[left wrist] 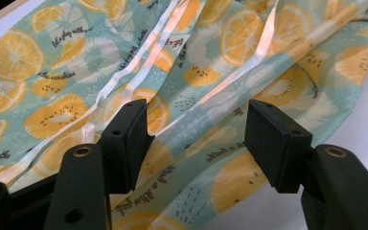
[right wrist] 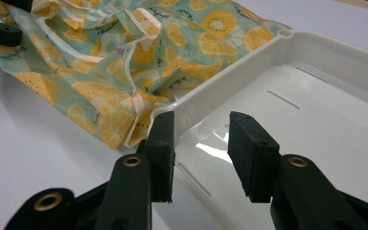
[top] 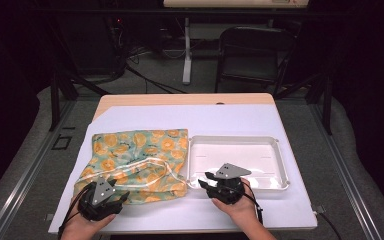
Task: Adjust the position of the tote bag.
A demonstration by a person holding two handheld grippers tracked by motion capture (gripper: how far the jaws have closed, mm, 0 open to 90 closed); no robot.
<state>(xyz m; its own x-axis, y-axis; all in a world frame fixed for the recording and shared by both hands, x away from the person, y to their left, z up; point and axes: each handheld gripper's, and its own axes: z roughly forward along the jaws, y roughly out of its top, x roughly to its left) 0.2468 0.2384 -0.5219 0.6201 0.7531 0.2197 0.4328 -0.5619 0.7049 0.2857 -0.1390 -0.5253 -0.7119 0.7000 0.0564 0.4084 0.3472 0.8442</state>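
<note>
Both pairs of jaws stand apart with nothing between them. On the left, we hold the left gripper [top: 111,199] wide open over the near edge of the citrus-print bag [top: 137,162], which lies rumpled and flat on the white table cover [top: 240,120], its right edge touching the white tray [top: 282,165]. In the left gripper view the jaws straddle a raised fold of the glossy fabric without pinching it. We judge the risk here to be a shallow bite: if we close on that slick fold alone, only the top layer may lift and the rest drag or slip out. The pale drawcord [left wrist: 139,72] running across the bag could also snag a jaw.

To the right, the right gripper [top: 211,181] hovers moderately open at the tray's near-left corner, holding nothing. If we nudge that rim, the light tray may slide or tip, and the bag corner resting against it may bunch.
</note>
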